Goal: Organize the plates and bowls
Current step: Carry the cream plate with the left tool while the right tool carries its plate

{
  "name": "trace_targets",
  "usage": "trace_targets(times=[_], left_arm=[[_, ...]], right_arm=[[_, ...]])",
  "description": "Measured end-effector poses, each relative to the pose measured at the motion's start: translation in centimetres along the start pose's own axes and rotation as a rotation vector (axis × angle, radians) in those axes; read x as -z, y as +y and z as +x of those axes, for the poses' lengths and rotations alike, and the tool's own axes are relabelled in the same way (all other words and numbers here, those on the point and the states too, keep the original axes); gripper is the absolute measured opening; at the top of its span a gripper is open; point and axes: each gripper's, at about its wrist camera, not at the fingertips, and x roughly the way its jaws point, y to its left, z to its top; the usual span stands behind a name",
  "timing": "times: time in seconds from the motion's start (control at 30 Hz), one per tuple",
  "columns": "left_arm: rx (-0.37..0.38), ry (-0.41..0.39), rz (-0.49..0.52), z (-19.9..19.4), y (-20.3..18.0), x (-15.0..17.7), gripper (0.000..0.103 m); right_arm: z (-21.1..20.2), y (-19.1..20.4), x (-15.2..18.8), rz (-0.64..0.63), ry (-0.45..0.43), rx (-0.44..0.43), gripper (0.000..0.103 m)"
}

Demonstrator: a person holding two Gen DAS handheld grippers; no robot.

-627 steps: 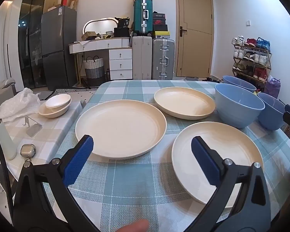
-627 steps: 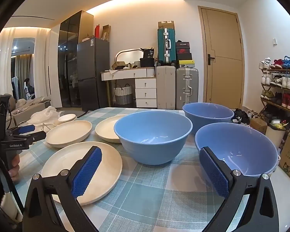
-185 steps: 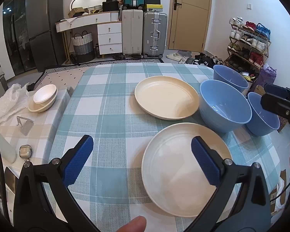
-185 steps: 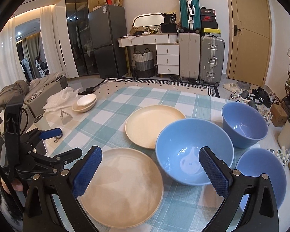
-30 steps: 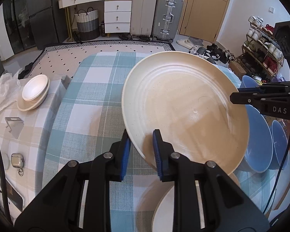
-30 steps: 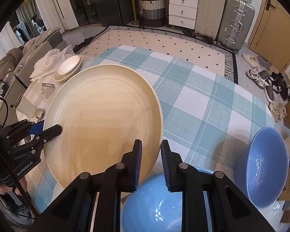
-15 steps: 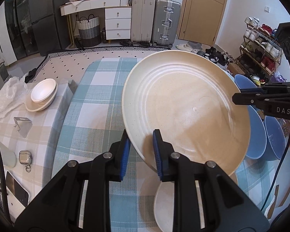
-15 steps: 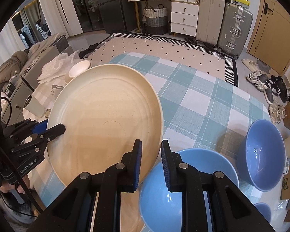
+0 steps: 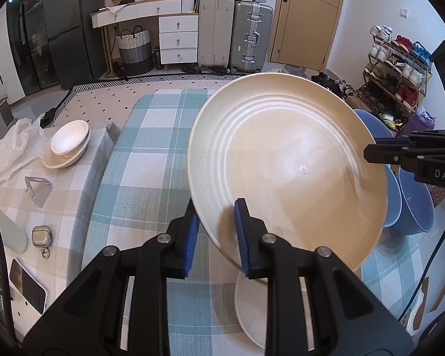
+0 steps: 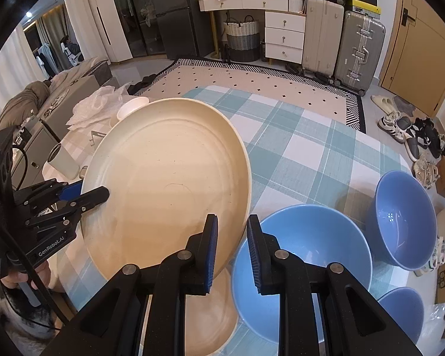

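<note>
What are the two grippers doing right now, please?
Left gripper: closed on the cream plate rim.
Right gripper: closed on the same plate's opposite rim.

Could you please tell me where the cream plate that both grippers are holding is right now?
The cream plate is lifted and tilted above the checked table, over another plate, with the blue bowls to its right.

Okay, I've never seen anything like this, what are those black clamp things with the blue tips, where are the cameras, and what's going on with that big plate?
No robot here: a person holds two hand-operated grippers, each carrying a fisheye camera looking along its fingers. One picture comes from the left gripper, the other from the right gripper. Both are shut on opposite edges of one cream plate, held tilted above a checked tablecloth. Another cream plate lies underneath. Three blue bowls sit to the right. On a side table are small white bowls, an earbud case and a phone.
</note>
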Motion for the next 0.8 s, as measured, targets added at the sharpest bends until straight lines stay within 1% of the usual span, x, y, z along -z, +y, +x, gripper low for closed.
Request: trace_targets(times=[0.23, 0.8], left_arm=[[0.003, 0.008, 0.011, 0.1, 0.1, 0.4, 0.02], [0.006, 0.029, 0.063, -0.2, -0.8, 3.5, 0.02]], right_arm=[[-0.5, 0.5, 1.8, 0.008, -0.009, -0.014, 0.021], [-0.6, 0.3, 6.2, 0.071, -0.016, -0.063, 0.021]])
